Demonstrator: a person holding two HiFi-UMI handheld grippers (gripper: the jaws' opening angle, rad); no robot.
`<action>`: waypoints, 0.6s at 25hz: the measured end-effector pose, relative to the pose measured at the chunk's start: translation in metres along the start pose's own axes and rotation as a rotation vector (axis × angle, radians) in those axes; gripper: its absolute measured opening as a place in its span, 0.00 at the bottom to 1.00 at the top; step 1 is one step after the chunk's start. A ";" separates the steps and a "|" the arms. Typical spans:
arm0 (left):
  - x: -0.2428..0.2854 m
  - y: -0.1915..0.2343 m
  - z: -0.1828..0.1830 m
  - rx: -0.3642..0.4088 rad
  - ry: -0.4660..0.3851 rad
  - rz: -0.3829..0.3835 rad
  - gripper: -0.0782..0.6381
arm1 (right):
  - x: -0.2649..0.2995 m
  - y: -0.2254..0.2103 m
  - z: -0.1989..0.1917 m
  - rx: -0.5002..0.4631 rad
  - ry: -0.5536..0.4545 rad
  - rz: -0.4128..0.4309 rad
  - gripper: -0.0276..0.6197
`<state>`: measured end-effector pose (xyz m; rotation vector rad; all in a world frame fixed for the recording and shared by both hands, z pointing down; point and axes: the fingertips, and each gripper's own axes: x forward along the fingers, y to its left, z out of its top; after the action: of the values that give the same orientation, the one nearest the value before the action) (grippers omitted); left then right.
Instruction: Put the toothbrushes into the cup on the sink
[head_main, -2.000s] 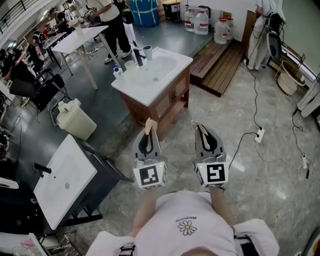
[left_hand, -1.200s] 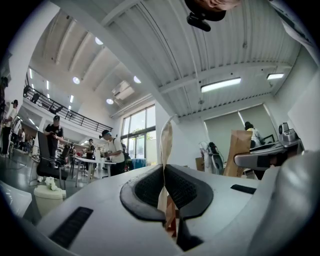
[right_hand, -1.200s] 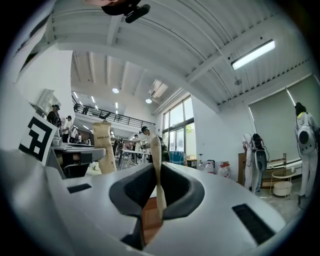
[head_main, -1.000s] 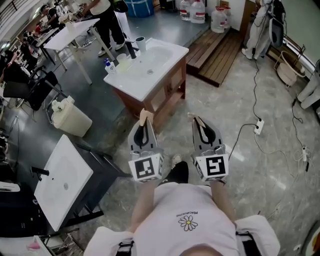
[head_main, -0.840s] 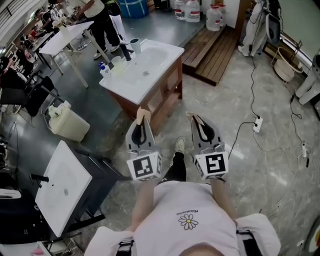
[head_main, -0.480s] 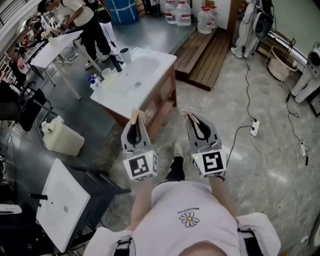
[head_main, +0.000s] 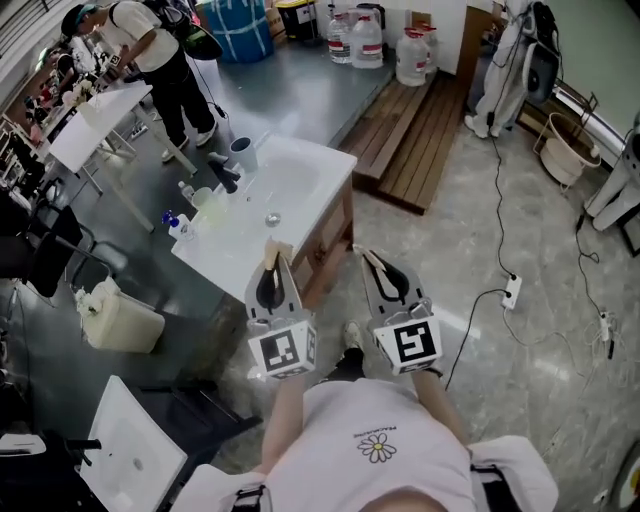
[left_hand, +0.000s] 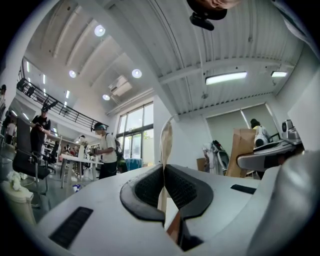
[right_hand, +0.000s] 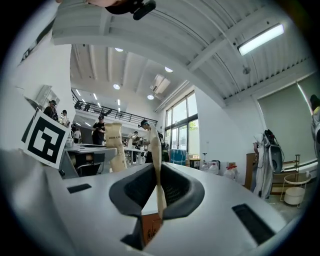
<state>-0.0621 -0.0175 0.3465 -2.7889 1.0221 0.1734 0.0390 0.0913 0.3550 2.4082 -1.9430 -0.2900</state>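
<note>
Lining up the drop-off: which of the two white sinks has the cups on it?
The sink on the wooden cabinet, straight ahead; cups stand beside its faucet. The lower-left sink shows no cups.

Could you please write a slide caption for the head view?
Left claw and right claw, each shut on a wrapped toothbrush, face the sink and cup.
</note>
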 end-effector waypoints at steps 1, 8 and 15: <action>0.018 0.005 0.000 0.005 -0.004 0.004 0.14 | 0.018 -0.007 -0.001 0.007 -0.002 0.007 0.09; 0.128 0.035 0.003 0.038 -0.083 0.022 0.14 | 0.137 -0.048 -0.017 0.051 0.010 0.070 0.09; 0.178 0.063 -0.016 0.051 -0.049 0.111 0.14 | 0.207 -0.059 -0.045 0.102 0.034 0.146 0.09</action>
<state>0.0330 -0.1806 0.3250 -2.6700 1.1539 0.2246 0.1449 -0.1016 0.3653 2.2962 -2.1548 -0.1472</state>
